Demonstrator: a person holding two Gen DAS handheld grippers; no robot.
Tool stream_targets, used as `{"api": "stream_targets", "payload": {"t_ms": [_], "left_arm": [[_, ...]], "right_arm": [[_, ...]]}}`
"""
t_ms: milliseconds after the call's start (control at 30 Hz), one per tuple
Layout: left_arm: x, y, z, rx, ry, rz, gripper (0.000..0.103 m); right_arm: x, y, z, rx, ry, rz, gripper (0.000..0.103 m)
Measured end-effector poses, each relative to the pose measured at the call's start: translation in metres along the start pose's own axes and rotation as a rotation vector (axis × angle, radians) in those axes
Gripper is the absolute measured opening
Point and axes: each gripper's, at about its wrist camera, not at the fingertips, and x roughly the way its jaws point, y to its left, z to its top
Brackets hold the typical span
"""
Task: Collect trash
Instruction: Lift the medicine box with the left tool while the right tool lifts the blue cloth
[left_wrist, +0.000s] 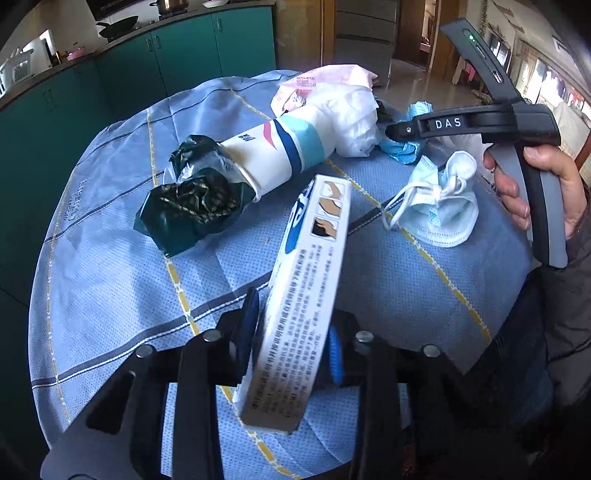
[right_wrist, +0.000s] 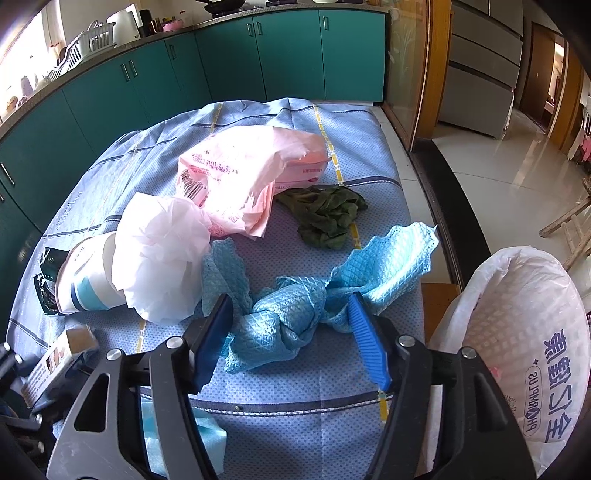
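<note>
My left gripper is shut on a long white cardboard box with printed text, held tilted above the blue tablecloth. My right gripper is open, its blue pads either side of a crumpled blue mesh cloth lying on the table; the cloth also shows in the left wrist view. The right gripper shows in the left wrist view over that cloth. A lined trash basket stands at the table's right edge.
On the table lie a paper cup stuffed with white tissue, a dark green wrapper, a pink plastic package, a dark green rag and face masks. Green cabinets stand behind.
</note>
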Motion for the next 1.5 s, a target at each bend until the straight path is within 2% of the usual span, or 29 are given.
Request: {"api": "stream_targets", "payload": {"t_ms": [100, 300, 400, 467, 600, 633, 700, 733, 867, 933, 1100, 1500], "left_arm": [[-0.01, 0.004, 0.0, -0.02, -0.03, -0.012, 0.025], [-0.019, 0.016, -0.001, -0.05, -0.048, -0.019, 0.025], [-0.015, 0.014, 0.0, -0.051, -0.04, -0.021, 0.029], [-0.012, 0.01, 0.001, -0.044, -0.032, -0.011, 0.04], [-0.007, 0.001, 0.005, -0.015, -0.024, 0.011, 0.042], [-0.006, -0.002, 0.006, -0.009, -0.021, 0.012, 0.041], [-0.006, -0.005, 0.005, 0.004, -0.022, 0.021, 0.03], [-0.006, -0.006, 0.005, 0.007, -0.021, 0.02, 0.025], [-0.016, -0.006, 0.005, 0.006, -0.048, 0.028, 0.024], [-0.025, -0.006, 0.007, 0.005, -0.074, 0.03, 0.024], [-0.041, -0.003, 0.01, -0.007, -0.123, 0.037, 0.024], [-0.062, -0.001, 0.013, -0.038, -0.213, 0.023, 0.024]], "right_arm": [[-0.001, 0.0, 0.0, 0.002, -0.003, -0.001, 0.064], [-0.003, -0.003, -0.002, 0.007, 0.0, -0.009, 0.065], [-0.003, -0.003, -0.001, 0.01, 0.002, -0.009, 0.066], [-0.002, -0.002, -0.001, 0.009, 0.003, -0.013, 0.067], [0.0, -0.001, -0.001, 0.004, 0.013, -0.027, 0.068], [0.001, 0.0, -0.001, 0.003, 0.014, -0.029, 0.068], [0.0, 0.001, -0.002, -0.002, 0.01, -0.035, 0.068], [0.001, 0.002, 0.0, -0.004, 0.009, -0.036, 0.067], [-0.003, 0.008, -0.002, -0.037, 0.002, -0.025, 0.043], [-0.007, 0.008, -0.004, -0.045, -0.004, -0.021, 0.039], [-0.013, 0.002, -0.005, -0.021, -0.019, -0.002, 0.038], [-0.042, -0.016, -0.004, 0.044, -0.135, 0.041, 0.038]]}}
